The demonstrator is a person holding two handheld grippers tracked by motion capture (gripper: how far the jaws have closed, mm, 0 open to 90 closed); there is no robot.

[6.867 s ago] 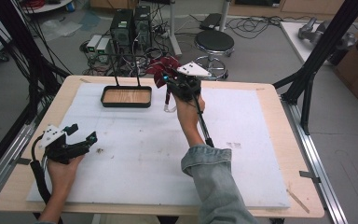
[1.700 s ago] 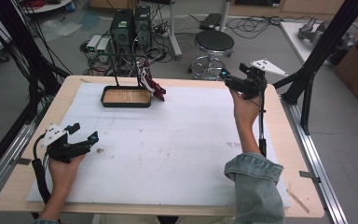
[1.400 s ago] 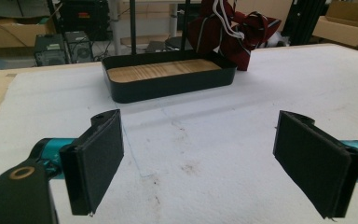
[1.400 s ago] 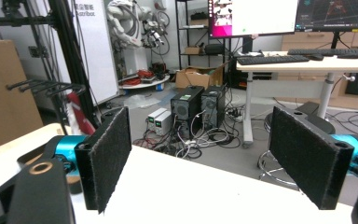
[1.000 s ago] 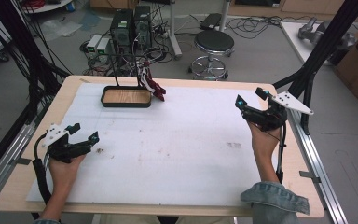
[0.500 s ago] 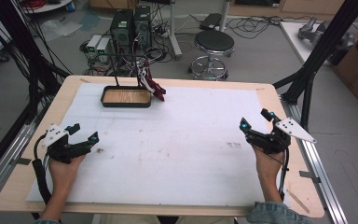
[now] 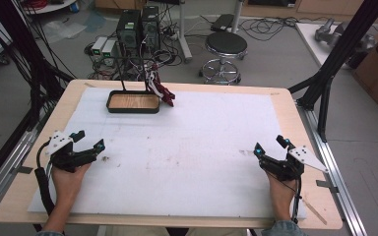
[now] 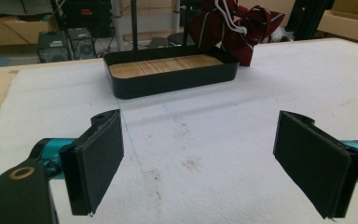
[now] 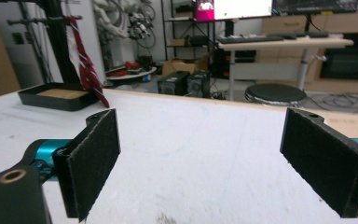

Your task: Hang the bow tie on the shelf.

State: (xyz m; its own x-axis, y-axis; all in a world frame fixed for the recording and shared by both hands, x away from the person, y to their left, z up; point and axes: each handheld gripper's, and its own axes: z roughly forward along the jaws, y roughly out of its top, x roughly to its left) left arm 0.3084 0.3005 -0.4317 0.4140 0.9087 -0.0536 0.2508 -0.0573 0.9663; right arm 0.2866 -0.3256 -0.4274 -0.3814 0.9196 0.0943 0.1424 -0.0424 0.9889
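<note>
— At the far left of the bench (image 7: 275, 98), what sits there?
— A black tray (image 7: 133, 102) with a wooden floor; a dark red striped tie (image 7: 161, 89) hangs just beside its right end.
— And the tongs?
— Left tongs (image 7: 89, 140) and right tongs (image 7: 270, 146) rest on the white mat (image 7: 197, 147), jaws wide, holding nothing.

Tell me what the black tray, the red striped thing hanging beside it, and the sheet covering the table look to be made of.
Tray: black walls with a smooth matte look, likely painted metal or plastic; its floor shows wood grain.
Red striped thing: woven fabric, judging by soft folds and stripes; seemingly a necktie.
Sheet: white, fibrous and slightly stained, probably felt or foam.
</note>
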